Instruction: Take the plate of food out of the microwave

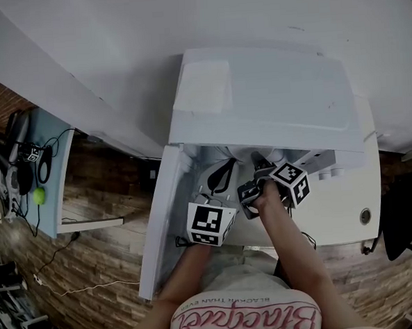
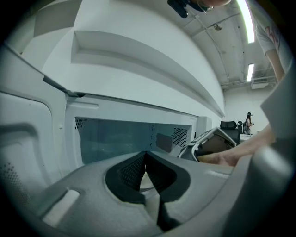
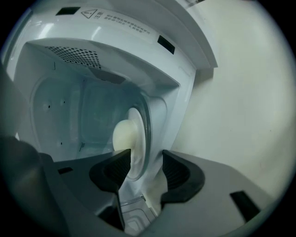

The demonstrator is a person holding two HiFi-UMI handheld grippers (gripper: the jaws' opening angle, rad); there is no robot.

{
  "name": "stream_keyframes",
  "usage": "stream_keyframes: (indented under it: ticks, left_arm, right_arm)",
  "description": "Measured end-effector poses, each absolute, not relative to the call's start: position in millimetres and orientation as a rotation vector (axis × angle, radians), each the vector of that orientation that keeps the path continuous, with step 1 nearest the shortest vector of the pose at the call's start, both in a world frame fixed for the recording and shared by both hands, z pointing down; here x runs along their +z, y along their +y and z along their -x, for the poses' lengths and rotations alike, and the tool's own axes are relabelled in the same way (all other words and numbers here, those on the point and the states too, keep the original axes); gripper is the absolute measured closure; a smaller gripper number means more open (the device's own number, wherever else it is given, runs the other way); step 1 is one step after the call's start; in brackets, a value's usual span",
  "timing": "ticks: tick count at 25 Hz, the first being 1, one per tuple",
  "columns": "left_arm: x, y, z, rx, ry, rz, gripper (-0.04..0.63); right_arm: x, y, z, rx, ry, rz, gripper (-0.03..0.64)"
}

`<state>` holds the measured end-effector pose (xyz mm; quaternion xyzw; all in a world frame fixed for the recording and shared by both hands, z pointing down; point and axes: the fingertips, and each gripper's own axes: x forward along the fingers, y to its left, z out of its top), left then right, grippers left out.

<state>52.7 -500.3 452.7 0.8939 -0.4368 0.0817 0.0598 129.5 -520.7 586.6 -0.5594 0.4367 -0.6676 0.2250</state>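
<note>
Both forearms come in over the desk's front edge. Left cube and right cube sit just in front of the microwave mouth. The right hand is wrapped round its handle.

Left tongs: narrow, pad tips touching, nothing gripped. They point about level at the open cavity. The right hand and its tool show just beside them on the right in the left gripper view.

Right tongs: wide apart, tipped downward and rolled, so the cavity looks turned on its side in the right gripper view. They are at the mouth, aimed at the plate. The plate's near rim shows in the gap between the two pads. One pad overlaps the rim in view, but contact cannot be told and no squeeze is visible.

The plate is not out yet. It is inside the microwave, lying on the glass turntable around the middle of the cavity floor. The food, a pale rounded mound, sits on top of it.

The door is swung fully open on the left and sticks out past the desk's front edge. The microwave stands toward the desk's left end, and bare desk shows only to its right. Vent holes dot one inner cavity wall. Farthest in is the cavity's pale back wall.
</note>
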Motion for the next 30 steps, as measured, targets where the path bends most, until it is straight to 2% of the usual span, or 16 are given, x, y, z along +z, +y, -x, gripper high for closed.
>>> stream_keyframes:
  ticks: [4, 11, 14, 21, 23, 30]
  left_arm:
    - [452, -503, -51, 0.247, -1.327, -2.703, 0.588]
    - [449, -503, -45, 0.242, -1.348, -2.696, 0.589]
    - [450, -501, -42, 0.238, -1.355, -2.689, 0.588]
    - [451, -495, -42, 0.235, -1.350, -2.688, 0.589]
    - [451, -494, -42, 0.232, -1.350, -2.689, 0.589]
    - [446, -490, -44, 0.217, -1.348, -2.697, 0.589]
  right_arm:
    - [594, -519, -131, -1.859, 1.132, 1.653, 0.432]
    - [593, -512, -138, -1.811, 1.118, 1.653, 0.437]
    - [589, -509, -141, -1.797, 1.139, 1.612, 0.501]
    - [583, -509, -141, -1.780, 1.217, 1.515, 0.518]
    - [578, -510, -142, -1.753, 1.257, 1.512, 0.578]
    - [576, -504, -144, -1.717, 1.271, 1.398, 0.588]
